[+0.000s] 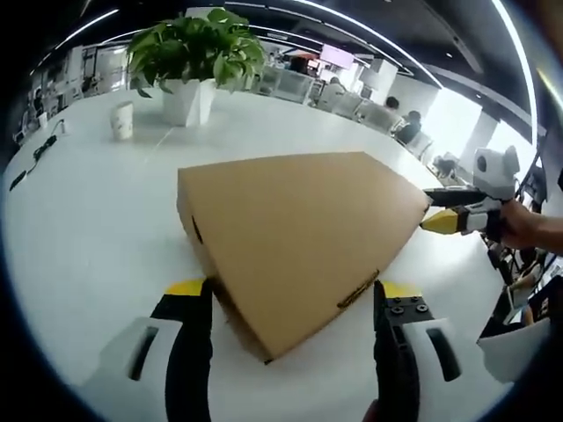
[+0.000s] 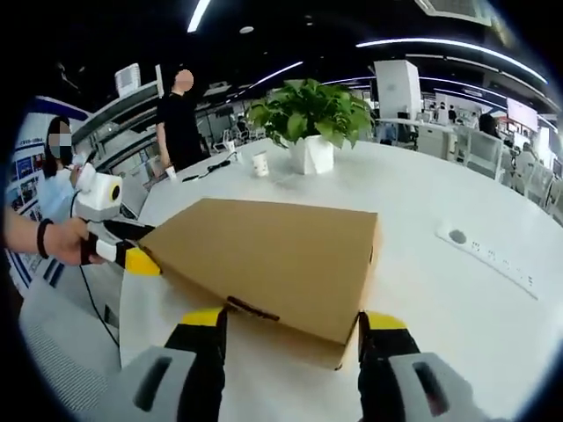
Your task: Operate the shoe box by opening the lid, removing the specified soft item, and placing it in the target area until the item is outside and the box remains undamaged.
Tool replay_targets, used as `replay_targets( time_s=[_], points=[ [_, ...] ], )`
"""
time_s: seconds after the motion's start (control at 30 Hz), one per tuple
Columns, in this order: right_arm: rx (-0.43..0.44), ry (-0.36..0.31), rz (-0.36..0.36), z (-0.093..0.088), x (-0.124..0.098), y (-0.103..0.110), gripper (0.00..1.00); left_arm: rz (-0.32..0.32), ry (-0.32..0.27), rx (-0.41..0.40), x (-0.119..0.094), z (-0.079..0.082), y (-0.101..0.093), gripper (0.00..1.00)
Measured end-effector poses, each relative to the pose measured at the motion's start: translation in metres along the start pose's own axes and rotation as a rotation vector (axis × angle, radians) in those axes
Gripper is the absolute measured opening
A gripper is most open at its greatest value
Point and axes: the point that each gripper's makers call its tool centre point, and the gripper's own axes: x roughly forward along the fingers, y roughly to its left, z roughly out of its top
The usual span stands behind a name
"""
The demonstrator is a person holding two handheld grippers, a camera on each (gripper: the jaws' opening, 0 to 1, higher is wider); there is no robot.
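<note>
A plain brown cardboard shoe box lies on the white table with its lid down. In the left gripper view, my left gripper is open, its yellow-tipped jaws standing either side of the box's near corner. My right gripper comes in from the right, a hand holding it, its tips at the box's far right corner. In the right gripper view, my right gripper is open, straddling the near edge of the box. The left gripper meets the box's left corner there.
A potted plant in a white pot and a paper cup stand beyond the box. A flush socket strip sits in the table to the right. A person stands at the far side, near a cable.
</note>
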Motion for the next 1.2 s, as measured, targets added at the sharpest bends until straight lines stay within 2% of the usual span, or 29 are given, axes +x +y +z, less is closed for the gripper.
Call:
replay_targets(
  time_s=[0.23,0.53,0.67,0.83,1.2],
  points=[
    [-0.015,-0.007,-0.005,0.009,-0.005,0.001,0.58,-0.005,-0.022,-0.029,-0.007,0.005,-0.005,0.75],
    [-0.034,-0.051,0.0,0.025,-0.011,0.002,0.59,-0.014,-0.062,-0.073,-0.014,0.016,-0.009,0.75],
    [-0.044,-0.072,0.006,0.03,-0.012,0.004,0.62,-0.016,-0.075,-0.087,-0.018,0.02,-0.011,0.75],
    [-0.079,-0.085,0.022,0.035,-0.014,0.009,0.68,-0.019,-0.087,-0.091,-0.023,0.025,-0.012,0.75],
    [-0.163,-0.089,0.05,0.042,-0.019,0.013,0.72,-0.03,-0.092,-0.102,-0.027,0.034,-0.012,0.75]
  ],
)
